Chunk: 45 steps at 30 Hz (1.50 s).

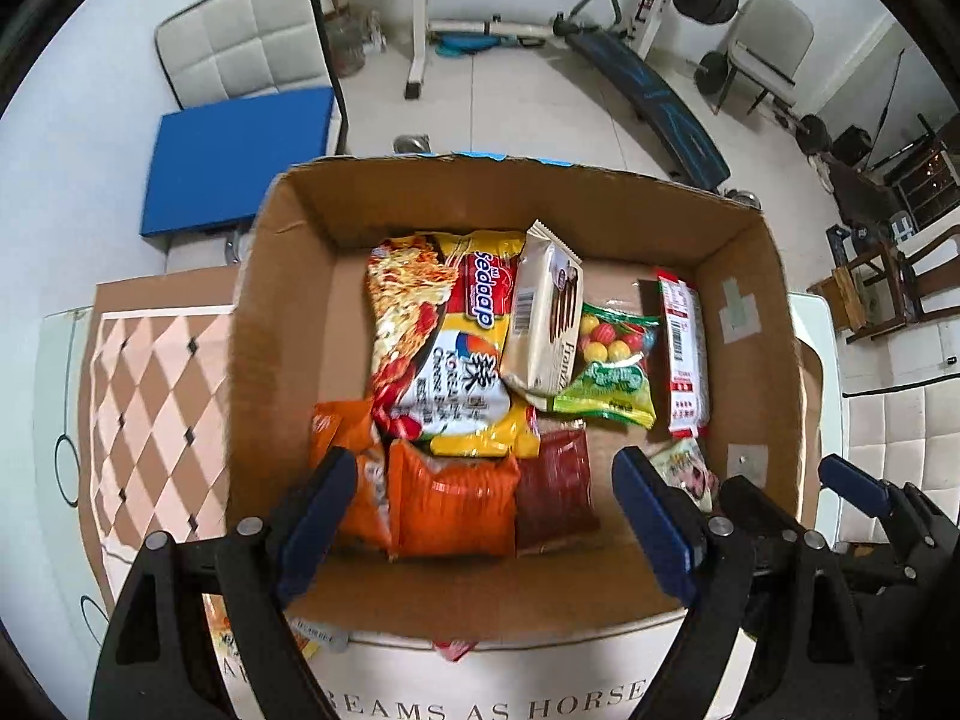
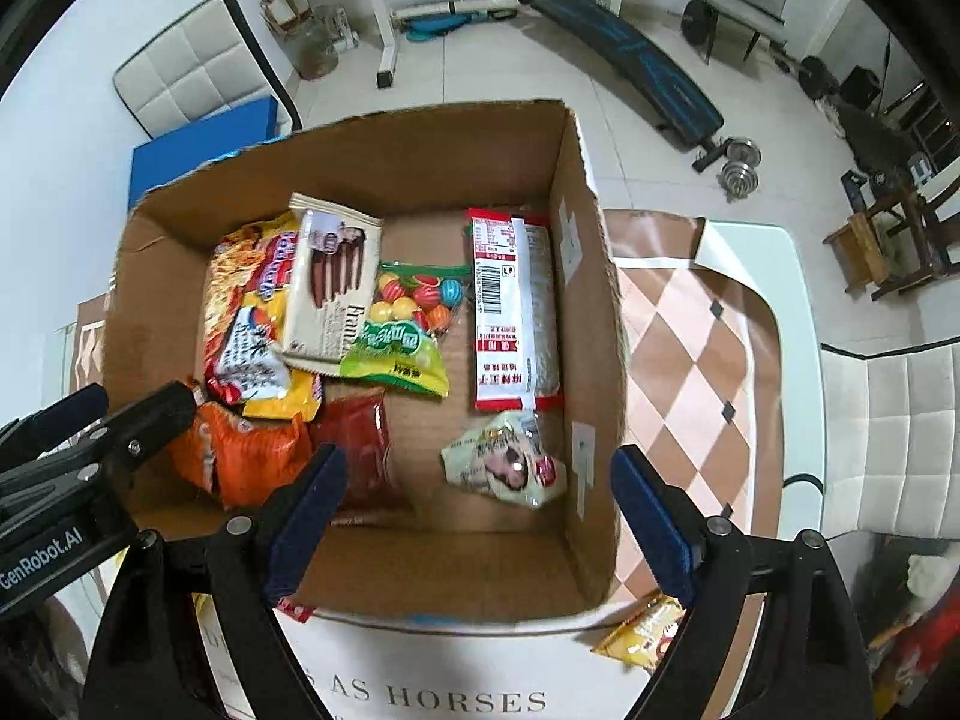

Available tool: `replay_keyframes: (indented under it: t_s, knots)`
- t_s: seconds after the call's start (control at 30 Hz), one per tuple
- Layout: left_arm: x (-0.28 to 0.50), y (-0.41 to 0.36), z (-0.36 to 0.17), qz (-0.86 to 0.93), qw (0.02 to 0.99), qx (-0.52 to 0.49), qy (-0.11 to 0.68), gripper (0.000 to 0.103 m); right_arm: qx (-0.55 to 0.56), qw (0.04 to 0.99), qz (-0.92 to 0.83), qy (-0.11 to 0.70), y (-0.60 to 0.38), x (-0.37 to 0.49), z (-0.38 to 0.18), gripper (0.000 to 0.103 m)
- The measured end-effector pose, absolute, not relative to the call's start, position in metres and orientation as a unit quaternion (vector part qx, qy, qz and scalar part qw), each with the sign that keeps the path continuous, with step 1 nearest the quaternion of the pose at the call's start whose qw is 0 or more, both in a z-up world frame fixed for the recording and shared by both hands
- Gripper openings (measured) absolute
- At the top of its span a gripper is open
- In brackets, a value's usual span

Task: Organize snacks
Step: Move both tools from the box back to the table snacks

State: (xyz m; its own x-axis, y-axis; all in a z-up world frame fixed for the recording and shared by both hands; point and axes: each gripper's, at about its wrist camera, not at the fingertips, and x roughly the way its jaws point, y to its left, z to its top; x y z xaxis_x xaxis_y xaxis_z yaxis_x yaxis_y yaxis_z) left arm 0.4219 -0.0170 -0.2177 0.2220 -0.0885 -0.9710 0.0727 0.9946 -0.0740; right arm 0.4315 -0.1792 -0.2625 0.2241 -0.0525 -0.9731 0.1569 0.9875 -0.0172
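Both grippers, left (image 1: 486, 516) and right (image 2: 480, 510), spread wide, empty, above the near rim of the box (image 2: 591, 300). Box contents: noodle pack (image 1: 444, 336) at left, biscuit pack (image 1: 543, 312) leaning on it, candy bag (image 1: 612, 360) mid-floor, red-white packet (image 2: 516, 312) by the right wall, orange bags (image 1: 444, 498) nearest. Outside, touching the near corner: yellow packet (image 2: 642, 630).

Both wrist cams look down, close, sharing box (image 1: 288, 324) (image 2: 576, 228).

Open left claw (image 1: 486, 516) above cardboard box (image 1: 288, 312), snack packets (image 1: 456, 336) inside
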Motion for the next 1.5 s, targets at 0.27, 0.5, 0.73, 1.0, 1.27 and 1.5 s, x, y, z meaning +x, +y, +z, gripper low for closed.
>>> replay_keyframes:
  t_s: [0.27,0.5,0.73,1.0,1.27,1.5]
  knots:
    - [0.372,-0.012,-0.180,-0.040,0.821,-0.001,0.569,0.087,0.029,0.812,-0.067,0.580,-0.171,0.376,-0.225,0.091]
    - [0.324,-0.004,-0.153,-0.030,0.847,-0.005,0.531,0.087,0.025,0.828,-0.059,0.557,-0.168,0.327,-0.202,0.091]
    - [0.280,0.003,-0.151,-0.009,0.849,-0.018,0.528,0.087,0.060,0.824,-0.047,0.561,-0.175,0.283,-0.200,0.091]
    - [0.248,0.007,-0.223,0.028,0.807,-0.043,0.589,0.087,0.119,0.759,-0.110,0.631,-0.258,0.251,-0.274,0.091]
    - [0.238,0.006,-0.294,0.050,0.759,-0.081,0.644,0.087,0.234,0.681,-0.165,0.674,-0.337,0.246,-0.356,0.091]
    - [0.244,0.015,-0.316,0.070,0.742,-0.093,0.660,0.087,0.321,0.638,-0.194,0.672,-0.355,0.263,-0.397,0.091]
